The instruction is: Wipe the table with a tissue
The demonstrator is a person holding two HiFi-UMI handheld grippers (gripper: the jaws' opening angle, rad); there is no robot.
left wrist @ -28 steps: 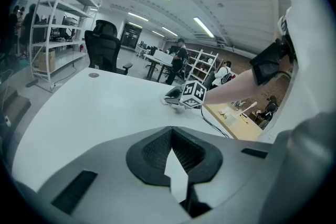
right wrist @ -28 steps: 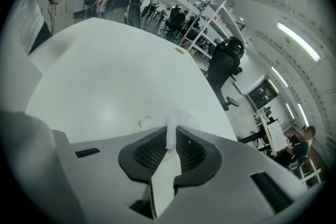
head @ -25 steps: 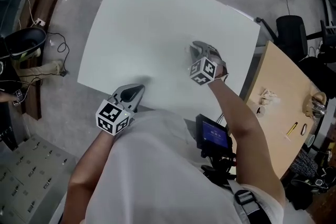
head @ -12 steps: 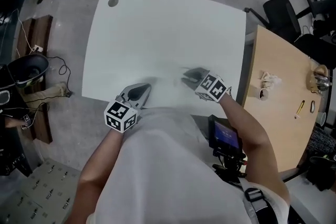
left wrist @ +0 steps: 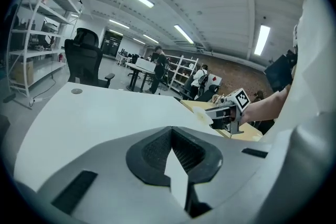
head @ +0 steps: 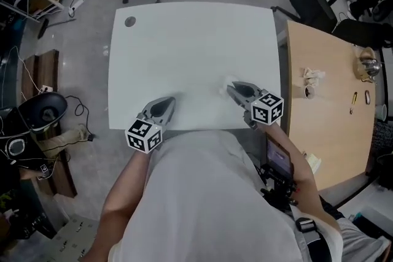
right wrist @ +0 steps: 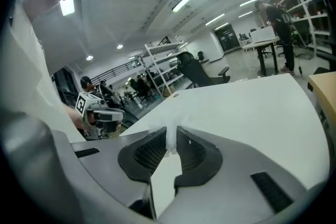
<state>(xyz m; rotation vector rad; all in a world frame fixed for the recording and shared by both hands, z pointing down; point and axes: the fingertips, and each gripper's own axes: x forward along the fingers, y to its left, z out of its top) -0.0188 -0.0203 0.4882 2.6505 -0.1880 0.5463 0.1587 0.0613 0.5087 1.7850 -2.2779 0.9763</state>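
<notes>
Your right gripper [head: 232, 88] squeezes white tissue [right wrist: 171, 139] tight, near front edge of table [head: 184, 40]. Your left gripper [head: 169, 100]: jaws together, nothing inside, at same edge.

Both grippers out front, tilted a bit down, tips angled toward each other

Left gripper [head: 169, 101] has its jaws closed tip to tip with nothing in them. Right gripper [head: 232, 88] has its jaws nipped on a scrap of white tissue [right wrist: 171, 138]. Both forearms are bare, with the elbows bent and tucked by the torso.
</notes>
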